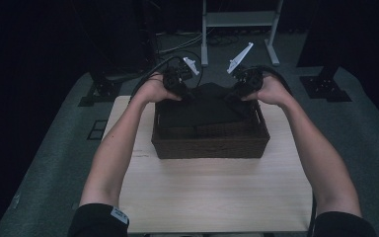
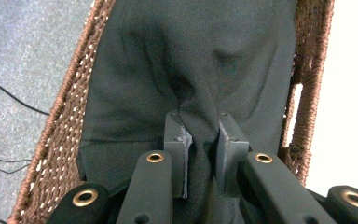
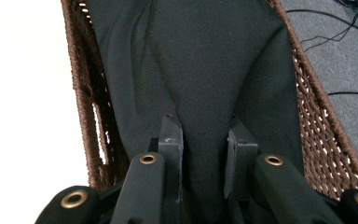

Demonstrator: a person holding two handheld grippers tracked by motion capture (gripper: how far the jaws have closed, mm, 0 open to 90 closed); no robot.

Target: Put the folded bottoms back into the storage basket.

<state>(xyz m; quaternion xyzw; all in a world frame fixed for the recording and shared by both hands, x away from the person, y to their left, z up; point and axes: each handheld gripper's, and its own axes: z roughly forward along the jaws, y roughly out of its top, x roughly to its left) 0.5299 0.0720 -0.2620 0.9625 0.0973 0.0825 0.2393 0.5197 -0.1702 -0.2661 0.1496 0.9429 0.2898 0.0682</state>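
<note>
Forearms reach in from the bottom edge of my high view, across the pale wooden table point(image 1: 217, 192), to the brown woven basket point(image 1: 210, 144) at its far half. On the left, my left gripper point(image 1: 179, 83) sits at the basket's far-left corner; its own view shows both jaws pinching a raised fold of the dark cloth point(image 2: 186, 70). That cloth lies inside the basket, bunched upward between the tools. On the right, my right gripper point(image 1: 245, 84) clamps another fold of the same cloth at the far-right corner.
</note>
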